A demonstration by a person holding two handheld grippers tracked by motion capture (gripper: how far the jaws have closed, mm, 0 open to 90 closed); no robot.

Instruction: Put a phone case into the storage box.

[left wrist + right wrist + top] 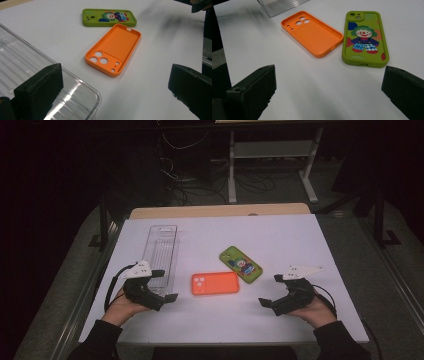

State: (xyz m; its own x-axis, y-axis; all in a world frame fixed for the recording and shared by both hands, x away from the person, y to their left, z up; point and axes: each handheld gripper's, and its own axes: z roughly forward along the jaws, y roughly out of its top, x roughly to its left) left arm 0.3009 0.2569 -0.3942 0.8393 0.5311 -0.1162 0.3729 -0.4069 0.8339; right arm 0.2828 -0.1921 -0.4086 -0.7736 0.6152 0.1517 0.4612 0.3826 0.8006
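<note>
Two phone cases (215, 283) and one clear tray (161, 255)

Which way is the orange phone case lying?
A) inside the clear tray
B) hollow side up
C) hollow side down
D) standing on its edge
B: the orange phone case lies flat on the white table with its hollow inside and raised rim facing up.

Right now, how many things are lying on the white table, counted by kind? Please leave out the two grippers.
Phone cases: 2, one orange phone case lying hollow side up and one green phone case with a clown picture
Clear plastic tray: 1
Total: 3
</note>
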